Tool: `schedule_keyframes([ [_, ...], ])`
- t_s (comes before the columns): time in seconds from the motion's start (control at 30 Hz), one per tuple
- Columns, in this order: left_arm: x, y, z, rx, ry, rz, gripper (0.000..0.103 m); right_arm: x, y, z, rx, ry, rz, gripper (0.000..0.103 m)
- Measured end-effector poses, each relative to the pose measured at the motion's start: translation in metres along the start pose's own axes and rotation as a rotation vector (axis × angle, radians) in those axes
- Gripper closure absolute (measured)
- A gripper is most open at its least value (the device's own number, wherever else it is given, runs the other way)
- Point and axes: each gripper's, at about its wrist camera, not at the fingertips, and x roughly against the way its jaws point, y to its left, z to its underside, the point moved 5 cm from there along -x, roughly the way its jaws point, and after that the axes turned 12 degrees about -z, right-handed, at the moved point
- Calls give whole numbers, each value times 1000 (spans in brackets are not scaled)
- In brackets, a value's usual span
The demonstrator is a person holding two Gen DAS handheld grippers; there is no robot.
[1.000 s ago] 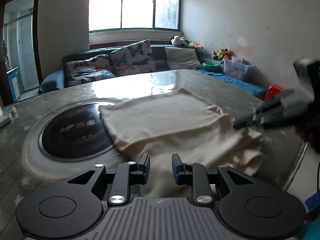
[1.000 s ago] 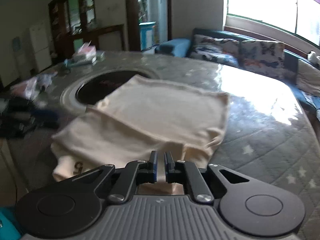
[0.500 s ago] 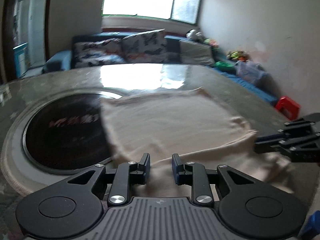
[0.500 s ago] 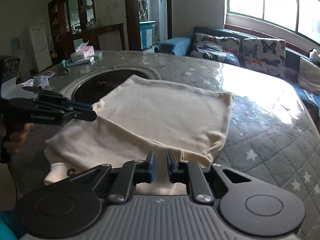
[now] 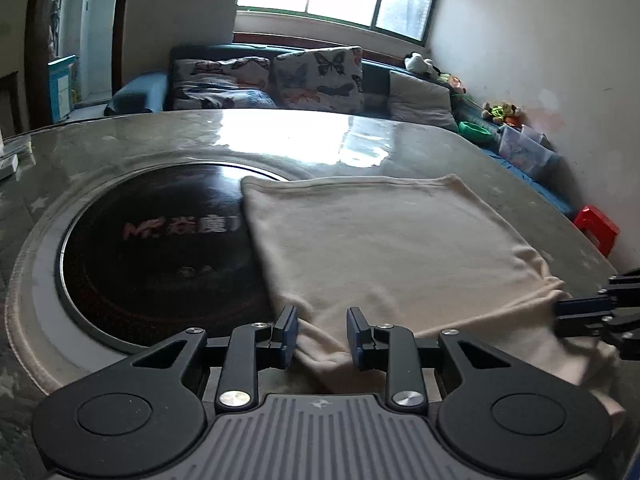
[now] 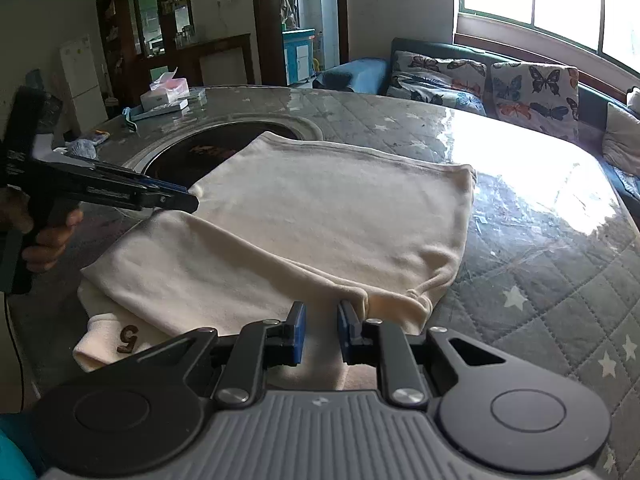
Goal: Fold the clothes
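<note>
On my left, the left tool (image 5: 319, 334) is spread, with the near left corner of the cloth (image 5: 380, 248) between its fingers but not pinched. The cloth is cream, lies on the desk (image 5: 120, 148) already doubled, and its far left part covers the dark round plate (image 5: 160, 248). To do this step well, I think both tools should take the same layers at matching corners and move together, so the fold stays straight. The right tool (image 6: 321, 330) is also spread, at the near right corner, touching the edge but not gripping it. A tissue box (image 6: 166, 90) and small things stand far on the left side; nothing blocks the cloth.
</note>
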Motion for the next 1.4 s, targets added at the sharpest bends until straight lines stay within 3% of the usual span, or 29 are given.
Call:
schedule_keyframes([
  [0.2,39,-20,12,-104,-60,72,66,7,3,1,24,15,9,85],
  [0.33,66,-33,20,-173,-101,120,58,10,8,5,52,33,10,76],
  [0.4,79,-40,24,-211,-121,146,56,8,9,8,66,49,21,75],
  [0.63,123,-94,73,-506,-179,286,45,23,14,9,83,48,27,75],
  [0.7,127,-98,81,-559,-192,282,44,28,17,11,100,53,30,75],
  [1.07,118,-99,93,-608,-184,263,45,53,32,23,170,61,29,63],
  [1.2,114,-100,97,-621,-187,256,59,56,38,29,204,77,22,60],
  [1.27,112,-100,99,-627,-189,253,66,58,41,32,218,85,17,52],
  [1.33,112,-99,96,-615,-196,258,85,60,44,34,238,92,11,48],
  [1.4,112,-96,90,-582,-196,260,89,60,46,35,257,104,4,48],
])
